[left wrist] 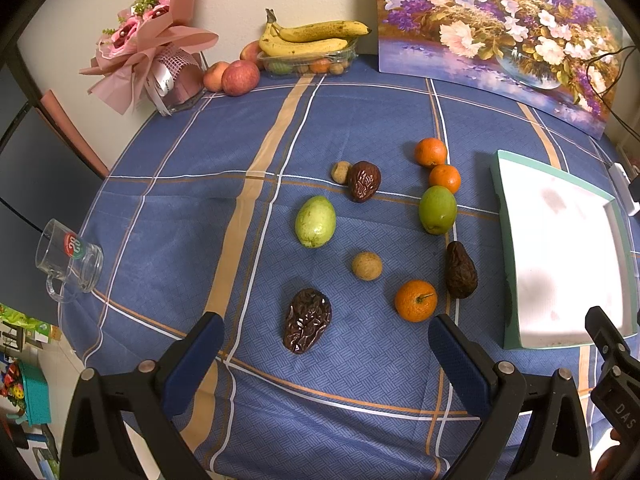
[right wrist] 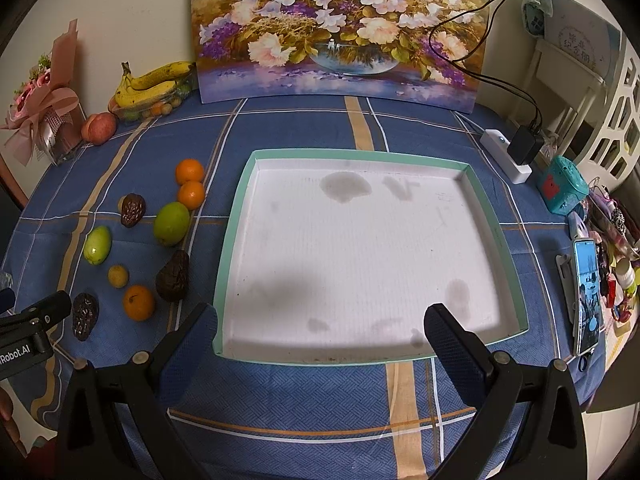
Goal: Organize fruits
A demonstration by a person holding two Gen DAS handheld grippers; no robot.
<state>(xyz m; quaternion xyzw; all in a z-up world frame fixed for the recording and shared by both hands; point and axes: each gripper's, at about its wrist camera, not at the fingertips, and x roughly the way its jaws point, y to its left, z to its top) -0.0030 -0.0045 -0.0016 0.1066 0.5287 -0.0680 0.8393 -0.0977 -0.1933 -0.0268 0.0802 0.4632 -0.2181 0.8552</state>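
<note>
Loose fruit lies on the blue checked cloth: three oranges (left wrist: 415, 300), a pale green guava (left wrist: 315, 221), a green round fruit (left wrist: 437, 209), two wrinkled dark fruits (left wrist: 307, 320), a dark avocado (left wrist: 461, 270) and small tan fruits (left wrist: 367, 265). The same group shows left in the right wrist view (right wrist: 138, 302). An empty white tray with a teal rim (right wrist: 496, 232) lies right of the fruit; its rim also shows in the left wrist view (left wrist: 505, 240). My left gripper (left wrist: 324, 344) is open, just before the near wrinkled fruit. My right gripper (right wrist: 320, 330) is open over the tray's near edge.
At the back stand a flower painting (right wrist: 340, 28), a clear tub with bananas (left wrist: 308, 42), apples (left wrist: 240, 77) and a pink bouquet (left wrist: 152, 52). A glass mug (left wrist: 70, 260) lies at the left edge. A power strip (right wrist: 508, 156), teal box (right wrist: 562, 186) and phone (right wrist: 588, 296) are on the right.
</note>
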